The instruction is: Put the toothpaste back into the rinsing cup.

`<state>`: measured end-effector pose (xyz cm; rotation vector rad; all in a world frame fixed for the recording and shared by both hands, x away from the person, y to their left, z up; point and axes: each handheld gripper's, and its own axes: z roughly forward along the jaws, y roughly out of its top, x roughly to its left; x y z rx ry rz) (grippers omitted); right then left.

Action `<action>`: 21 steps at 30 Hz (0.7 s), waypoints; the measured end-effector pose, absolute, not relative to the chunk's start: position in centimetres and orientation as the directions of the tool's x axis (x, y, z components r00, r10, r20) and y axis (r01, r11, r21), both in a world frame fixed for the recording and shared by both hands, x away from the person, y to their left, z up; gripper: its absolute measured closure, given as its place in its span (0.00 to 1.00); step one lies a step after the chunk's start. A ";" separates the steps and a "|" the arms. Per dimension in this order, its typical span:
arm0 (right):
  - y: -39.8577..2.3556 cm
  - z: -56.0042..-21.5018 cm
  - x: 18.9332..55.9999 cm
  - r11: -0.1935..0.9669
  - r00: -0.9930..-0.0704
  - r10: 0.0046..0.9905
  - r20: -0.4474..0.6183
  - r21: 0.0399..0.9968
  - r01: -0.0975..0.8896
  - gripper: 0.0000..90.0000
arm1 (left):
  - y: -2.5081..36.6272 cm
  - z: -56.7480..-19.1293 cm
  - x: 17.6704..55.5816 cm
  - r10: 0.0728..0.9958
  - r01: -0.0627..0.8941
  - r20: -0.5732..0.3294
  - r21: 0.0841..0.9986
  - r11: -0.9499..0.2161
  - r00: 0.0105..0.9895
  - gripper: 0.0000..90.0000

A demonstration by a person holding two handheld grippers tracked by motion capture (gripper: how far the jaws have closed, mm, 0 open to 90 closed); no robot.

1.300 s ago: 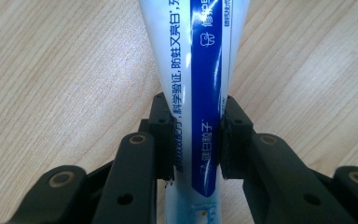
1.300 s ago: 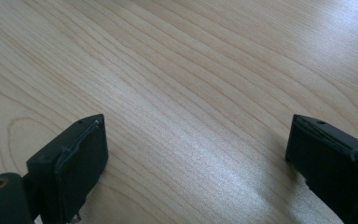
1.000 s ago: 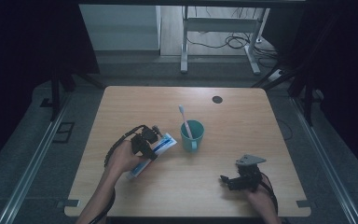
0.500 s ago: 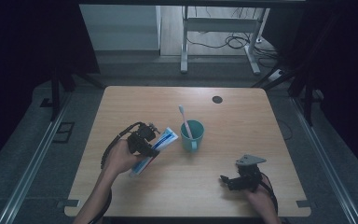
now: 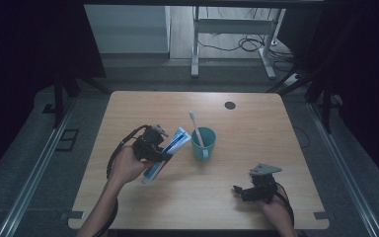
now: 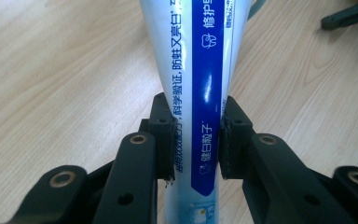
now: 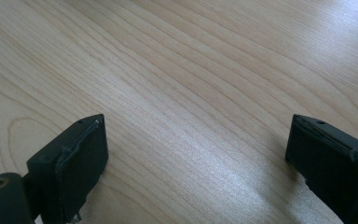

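Note:
A white and blue toothpaste tube [image 5: 168, 150] is held off the wooden table, its far end pointing at the teal cup [image 5: 203, 144]. My left gripper [image 5: 154, 149] is shut on it; in the left gripper view both pads squeeze the toothpaste tube [image 6: 200, 88] near its flat end, my left gripper [image 6: 196, 142] seen from behind. A white toothbrush [image 5: 195, 129] stands in the cup, head up. My right gripper [image 5: 241, 190] rests low at the table's front right, open, and my right gripper [image 7: 196, 158] has only bare wood between its jaws.
A round black cable port [image 5: 230, 105] sits in the table [image 5: 256, 128] near its far edge. Beyond the table are a desk frame [image 5: 232, 29] and floor cables. In the left gripper view, the other gripper's jaws [image 6: 349, 16] show at the top right.
My left gripper has lifted the toothpaste tube and carried it slightly toward the cup. The right gripper has stayed where it was.

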<state>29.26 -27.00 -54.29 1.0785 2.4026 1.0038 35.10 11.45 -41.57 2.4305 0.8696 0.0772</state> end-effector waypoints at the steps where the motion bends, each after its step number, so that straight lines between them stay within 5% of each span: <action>1: -27.0 -54.3 29.3 0.468 -0.663 0.749 -0.005 0.713 0.522 0.06 | 11.4 -41.4 35.1 0.601 0.566 -0.124 0.528 -0.633 0.789 0.79; 21: -27.0 -54.3 29.3 0.467 -0.663 0.749 -0.005 0.713 0.523 0.06 | 10.1 -39.5 35.5 0.597 0.510 -0.122 0.669 -0.540 0.793 0.79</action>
